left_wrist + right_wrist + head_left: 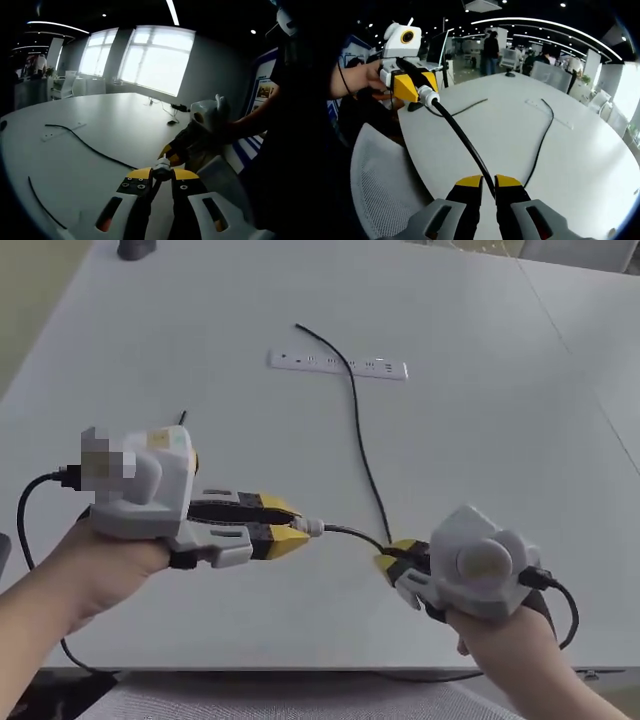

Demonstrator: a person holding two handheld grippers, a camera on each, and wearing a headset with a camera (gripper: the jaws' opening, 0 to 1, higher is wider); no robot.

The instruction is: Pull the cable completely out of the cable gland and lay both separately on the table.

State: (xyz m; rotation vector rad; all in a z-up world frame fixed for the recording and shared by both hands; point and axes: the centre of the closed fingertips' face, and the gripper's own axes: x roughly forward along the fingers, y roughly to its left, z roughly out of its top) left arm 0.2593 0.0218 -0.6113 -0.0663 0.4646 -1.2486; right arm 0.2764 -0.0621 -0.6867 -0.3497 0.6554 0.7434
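Observation:
My left gripper [298, 528] is shut on a small white cable gland [312, 527], held above the table's near edge. The gland [162, 167] sits pinched between the yellow jaw tips in the left gripper view. A black cable [360, 430] runs out of the gland, across to my right gripper [392, 560], then away over the white table [480, 440] toward the far side. My right gripper [489, 181] is shut on that cable [462, 137], a short way from the gland [427, 95]. The left gripper [415, 87] appears at the upper left of the right gripper view.
A white strip [338, 364] lies flat on the far part of the table, under the cable. A short black wire piece [465, 106] lies near the left side. A dark object [136, 249] stands at the far edge. A mesh chair [380, 170] sits below the table edge.

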